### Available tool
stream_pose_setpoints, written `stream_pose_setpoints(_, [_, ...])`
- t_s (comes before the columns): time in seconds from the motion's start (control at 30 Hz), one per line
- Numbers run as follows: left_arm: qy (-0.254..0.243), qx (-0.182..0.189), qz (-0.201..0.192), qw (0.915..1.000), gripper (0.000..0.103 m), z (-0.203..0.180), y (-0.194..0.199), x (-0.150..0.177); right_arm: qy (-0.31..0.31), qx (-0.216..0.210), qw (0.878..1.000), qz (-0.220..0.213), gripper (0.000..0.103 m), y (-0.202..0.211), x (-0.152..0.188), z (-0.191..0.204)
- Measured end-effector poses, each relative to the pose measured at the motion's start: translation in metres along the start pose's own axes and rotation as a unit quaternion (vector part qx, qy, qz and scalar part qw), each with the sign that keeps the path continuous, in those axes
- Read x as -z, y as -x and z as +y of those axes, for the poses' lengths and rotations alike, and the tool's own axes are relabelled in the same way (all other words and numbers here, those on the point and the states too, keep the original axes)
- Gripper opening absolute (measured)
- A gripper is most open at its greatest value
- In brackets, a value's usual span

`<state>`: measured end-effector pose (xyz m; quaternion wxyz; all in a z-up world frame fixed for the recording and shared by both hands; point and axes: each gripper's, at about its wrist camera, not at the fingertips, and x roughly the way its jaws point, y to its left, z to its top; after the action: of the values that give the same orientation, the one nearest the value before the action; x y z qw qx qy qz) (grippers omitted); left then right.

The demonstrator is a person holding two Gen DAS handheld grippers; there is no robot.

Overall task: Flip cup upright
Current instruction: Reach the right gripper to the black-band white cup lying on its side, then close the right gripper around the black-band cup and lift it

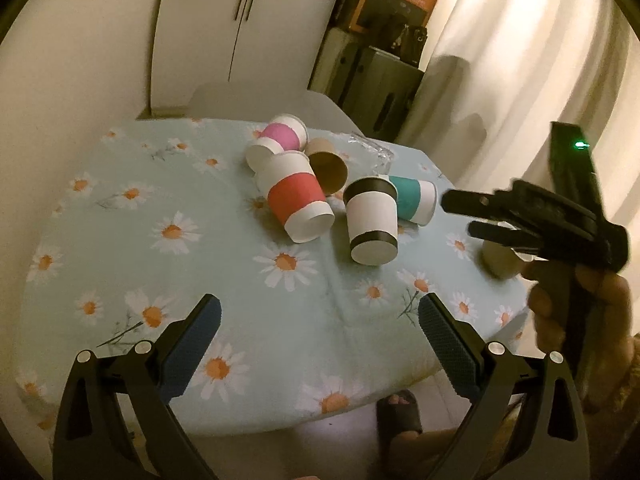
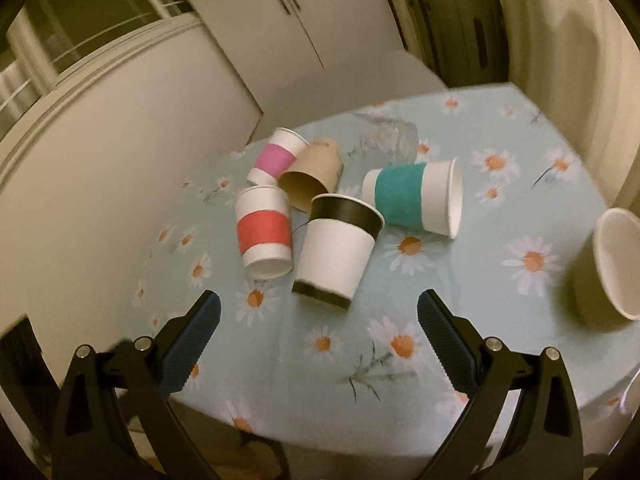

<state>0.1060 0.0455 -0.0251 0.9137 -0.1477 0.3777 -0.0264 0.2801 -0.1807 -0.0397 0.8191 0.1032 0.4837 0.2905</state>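
Several paper cups lie tipped over in a cluster on the daisy tablecloth point(image 1: 120, 248): a red-banded cup point(image 1: 298, 202) point(image 2: 264, 232), a black-and-white cup point(image 1: 371, 220) point(image 2: 336, 248), a teal-banded cup point(image 1: 414, 199) point(image 2: 412, 198), a pink-banded cup point(image 1: 280, 140) point(image 2: 276, 158) and a brown cup point(image 1: 328, 164) point(image 2: 314, 180). An olive cup point(image 2: 604, 264) point(image 1: 500, 260) lies apart at the right. My left gripper point(image 1: 320, 320) is open and empty above the near table. My right gripper point(image 2: 319, 316) is open and empty, just short of the black-and-white cup; it also shows in the left wrist view point(image 1: 460, 216).
A clear plastic piece point(image 2: 394, 134) point(image 1: 370, 148) lies behind the cups. White cabinet doors point(image 1: 240, 20) and a curtain point(image 1: 520, 60) stand behind the table. Dark boxes point(image 1: 380, 80) are stacked at the back. A sandalled foot point(image 1: 400, 412) is below the table's front edge.
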Motion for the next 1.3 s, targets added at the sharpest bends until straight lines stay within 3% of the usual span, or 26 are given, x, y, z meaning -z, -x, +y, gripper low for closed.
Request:
stream_pose_setpoints(0.1, [0.026,0.014,0.006,0.9995,0.096,0.012,-0.011,-0.009,-0.024,0.002,0.999,0.025,0.097,-0.023,-0.015,-0.007])
stream_pose_setpoints(0.23, [0.071,0.025,0.012,0.9971,0.096,0.033,-0.024,-0.019,-0.045,0.008,0.997,0.054,0.089,-0.053,-0.031,-0.014])
stream_pose_setpoints(0.47, [0.128,0.034,0.036,0.9905,0.096,0.059,-0.038,-0.016,-0.053,0.019,0.995,0.084,0.085,-0.089,-0.044,-0.01])
stream_pose_setpoints(0.7, [0.137,0.039,0.043,0.9888,0.096,0.067,-0.038,-0.014,-0.047,0.053,0.991,0.111,0.08,-0.114,-0.045,-0.007])
stream_pose_setpoints(0.8, [0.143,0.042,0.047,0.9877,0.096,0.069,-0.039,-0.013,-0.045,0.055,0.99,0.123,0.072,-0.121,-0.043,-0.008])
stream_pose_setpoints(1.0, [0.154,0.036,0.043,0.9865,0.096,0.076,-0.036,-0.013,-0.038,0.048,0.99,0.124,0.069,-0.117,-0.041,-0.004])
stream_pose_setpoints(1.3, [0.162,0.028,0.033,0.9859,0.096,0.082,-0.027,-0.011,-0.014,0.013,0.993,0.12,0.068,-0.071,-0.016,0.013])
